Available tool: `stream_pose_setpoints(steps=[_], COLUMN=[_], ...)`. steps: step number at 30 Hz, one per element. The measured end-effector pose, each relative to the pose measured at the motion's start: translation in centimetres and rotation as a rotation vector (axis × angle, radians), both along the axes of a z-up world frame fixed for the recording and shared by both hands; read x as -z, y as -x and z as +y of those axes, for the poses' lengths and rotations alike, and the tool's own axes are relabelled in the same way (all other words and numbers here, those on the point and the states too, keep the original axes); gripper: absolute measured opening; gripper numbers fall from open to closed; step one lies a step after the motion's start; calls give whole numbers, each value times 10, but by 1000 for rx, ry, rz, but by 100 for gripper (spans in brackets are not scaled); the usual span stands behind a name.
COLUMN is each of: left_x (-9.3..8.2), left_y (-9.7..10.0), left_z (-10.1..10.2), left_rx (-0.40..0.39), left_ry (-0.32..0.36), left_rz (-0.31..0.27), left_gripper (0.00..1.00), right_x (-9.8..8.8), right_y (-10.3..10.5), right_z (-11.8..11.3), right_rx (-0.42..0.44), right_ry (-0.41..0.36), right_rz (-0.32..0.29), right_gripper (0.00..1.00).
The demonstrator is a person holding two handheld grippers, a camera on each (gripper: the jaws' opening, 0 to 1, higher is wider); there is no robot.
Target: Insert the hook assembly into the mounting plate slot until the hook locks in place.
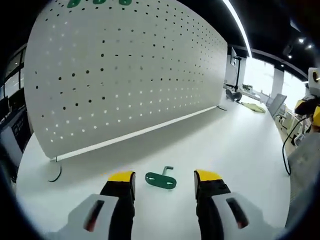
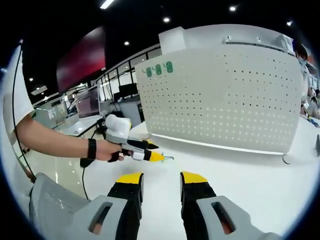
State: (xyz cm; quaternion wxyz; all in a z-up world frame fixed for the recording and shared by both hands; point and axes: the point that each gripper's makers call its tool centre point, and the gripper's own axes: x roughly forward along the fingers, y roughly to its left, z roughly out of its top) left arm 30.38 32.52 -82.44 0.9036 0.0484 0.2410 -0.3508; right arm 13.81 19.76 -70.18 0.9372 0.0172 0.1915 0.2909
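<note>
I am looking across a white worktop in a large, dim office hall with ceiling spots and a bright light strip overhead. The green hook assembly lies flat on that worktop, a green oval plate with a small grey metal hook rising from it toward the board. It sits between the yellow tips of my left tongs, which are spread wide and touch nothing; the hook is apart from both jaws. Behind the hook, well apart from it, a white perforated mounting board stands upright on the worktop, resting on a round foot at its near corner. Along the board's top edge I see green plates already fixed to it.

In the right gripper view, the same board stands ahead with the green plates near its upper left corner. My right tongs are also spread apart and hold nothing, hovering over bare worktop. To the left of the board, a person's hand with a dark wristband grips the left tongs, whose yellow tips point down at the small hook on the worktop. Beyond the board, desks with monitors line the room.
</note>
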Motion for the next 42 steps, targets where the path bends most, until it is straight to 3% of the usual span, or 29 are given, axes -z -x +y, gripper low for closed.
stream_pose_setpoints(steps=[8,29,34,36,42], left_x=[14,17,13,12,10], left_y=[1,-2,-2,3,10], left_z=[-1,-8,-9,-12,-11], left_rx=[40,64,50,34,32], left_ry=[-62,-78,-47,-6,4], left_rz=[7,-13,0,39,60], left_gripper=[44,31,29,29,28], right_x=[4,8,8,7,6], right_y=[1,0,-1,-1,-1], right_z=[1,0,-2,-2,3], right_rx=[-9,-13,-11,-12,-22], right_ry=[10,23,26,23,18], right_rz=[13,29,27,24,20], right_gripper=[29,29,29,29,29])
